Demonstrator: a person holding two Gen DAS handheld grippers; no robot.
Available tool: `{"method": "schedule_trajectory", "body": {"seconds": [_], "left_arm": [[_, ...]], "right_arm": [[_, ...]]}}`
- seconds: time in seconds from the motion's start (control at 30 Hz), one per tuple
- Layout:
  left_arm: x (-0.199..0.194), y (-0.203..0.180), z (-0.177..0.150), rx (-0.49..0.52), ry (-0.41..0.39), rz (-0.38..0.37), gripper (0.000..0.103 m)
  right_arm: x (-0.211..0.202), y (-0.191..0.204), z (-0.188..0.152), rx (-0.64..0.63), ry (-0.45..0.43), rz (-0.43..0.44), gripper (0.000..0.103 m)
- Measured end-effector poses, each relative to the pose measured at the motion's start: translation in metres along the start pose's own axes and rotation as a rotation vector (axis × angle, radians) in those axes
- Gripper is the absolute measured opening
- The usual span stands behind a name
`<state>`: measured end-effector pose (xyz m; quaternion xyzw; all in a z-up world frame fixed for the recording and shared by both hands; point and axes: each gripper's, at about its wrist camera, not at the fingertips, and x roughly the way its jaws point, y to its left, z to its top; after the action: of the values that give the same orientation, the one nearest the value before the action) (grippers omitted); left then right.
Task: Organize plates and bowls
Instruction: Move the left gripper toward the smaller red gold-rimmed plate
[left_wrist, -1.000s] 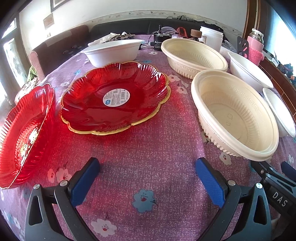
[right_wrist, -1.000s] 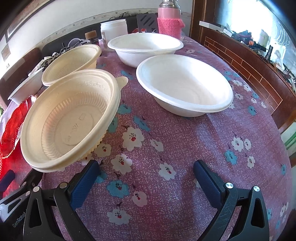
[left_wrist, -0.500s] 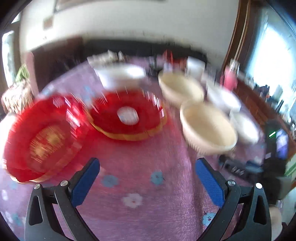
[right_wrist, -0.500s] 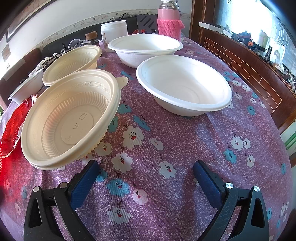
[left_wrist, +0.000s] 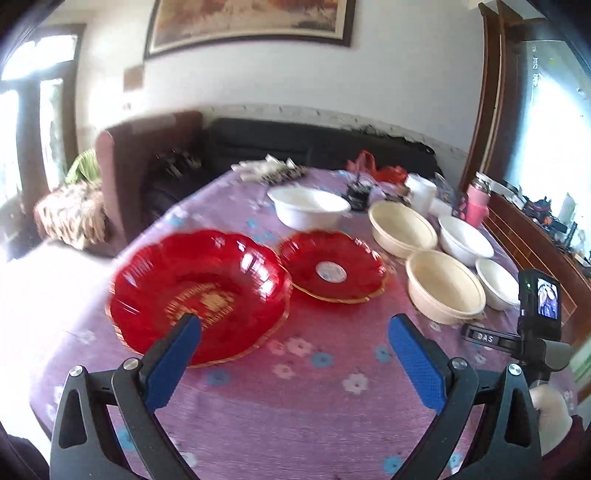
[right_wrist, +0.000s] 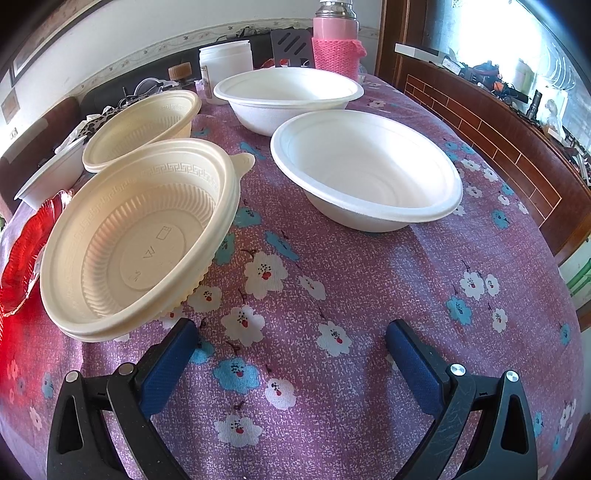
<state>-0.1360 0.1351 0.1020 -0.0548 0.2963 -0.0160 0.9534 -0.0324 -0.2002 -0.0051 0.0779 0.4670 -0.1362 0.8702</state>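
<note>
In the left wrist view, two red glass plates lie on the purple flowered tablecloth: a large one near, a smaller one with a white sticker behind it. My left gripper is open and empty, raised above the table's near edge, its left finger over the large plate's rim. In the right wrist view, two cream ribbed bowls and two white bowls stand ahead. My right gripper is open and empty, low over the cloth.
A third white bowl stands at the table's far side. A pink-sleeved flask, a white jar and clutter sit at the far end. A wooden sideboard runs along the right. A sofa lies beyond.
My left gripper has risen and pulled back, so both red plates and the whole table now show from higher up. The right gripper has barely moved.
</note>
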Motion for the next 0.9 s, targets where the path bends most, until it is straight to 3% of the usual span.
{"method": "schedule_trajectory", "body": {"seconds": [0.17,0.27,0.33,0.53,0.77,0.9], "left_arm": [[-0.001,-0.007,-0.002,0.014,-0.017,-0.006,0.1],[0.006,-0.022,-0.005,0.089,0.055,-0.041,0.084],[0.008,-0.027,-0.007,0.09,0.084,-0.069,0.084],[0.001,-0.029,-0.01,0.086,0.115,-0.032,0.086],[-0.038,-0.025,-0.004,0.085,0.046,-0.068,0.088],[-0.061,-0.003,0.014,-0.018,-0.05,-0.12,0.088]], "right_arm": [[0.0,0.0,-0.001,0.0,-0.002,0.003,0.102],[0.0,0.0,-0.001,-0.001,-0.002,0.004,0.102],[0.0,0.0,-0.001,0.0,-0.002,0.003,0.102],[-0.001,0.001,-0.001,-0.001,-0.002,0.004,0.102],[-0.012,-0.004,-0.01,-0.029,0.01,0.027,0.1],[-0.049,-0.026,-0.026,0.006,-0.04,0.106,0.101]]}}
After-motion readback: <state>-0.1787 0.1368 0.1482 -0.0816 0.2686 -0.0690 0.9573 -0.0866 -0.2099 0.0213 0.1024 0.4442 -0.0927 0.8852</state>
